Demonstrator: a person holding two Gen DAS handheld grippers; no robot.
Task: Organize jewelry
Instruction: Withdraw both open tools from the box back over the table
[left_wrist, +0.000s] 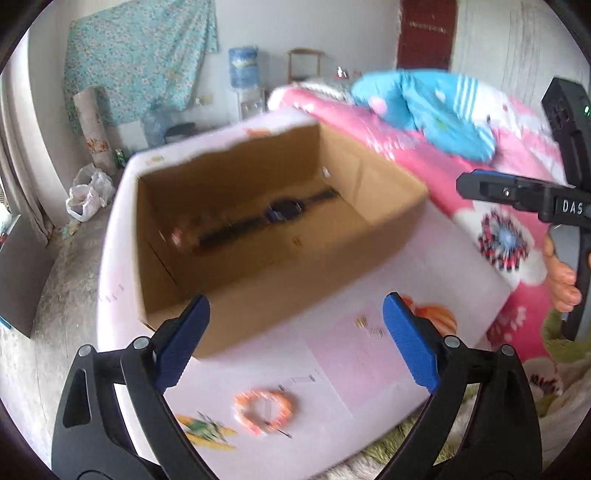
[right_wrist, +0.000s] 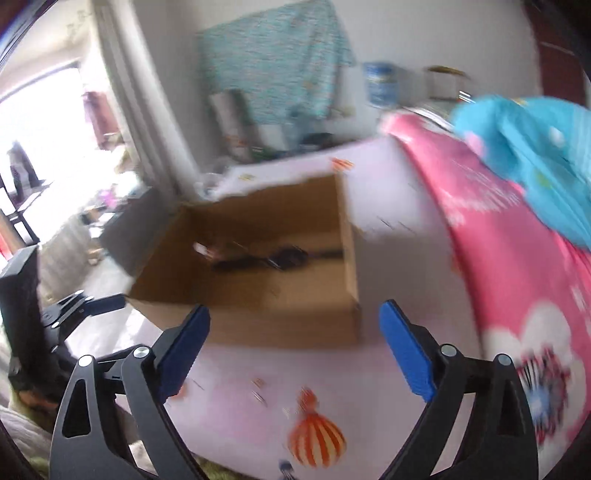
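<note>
The left gripper (left_wrist: 295, 343) stood wide with nothing between its pads; the right gripper (right_wrist: 293, 350) gaped empty likewise. The orange bracelet (left_wrist: 263, 409) lay on the pale sheet (left_wrist: 369, 350), just in front of the cardboard box (left_wrist: 258, 306), where a dark watch (left_wrist: 282, 210) already rested; the bracelet looked light, probably beaded and floppy, so pinching across one side of the ring seemed safest, gently.

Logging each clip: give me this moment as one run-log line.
left gripper: open, empty | right gripper: open, empty | dark wristwatch: inside open brown cardboard box | orange beaded bracelet: outside box on pale sheet
</note>
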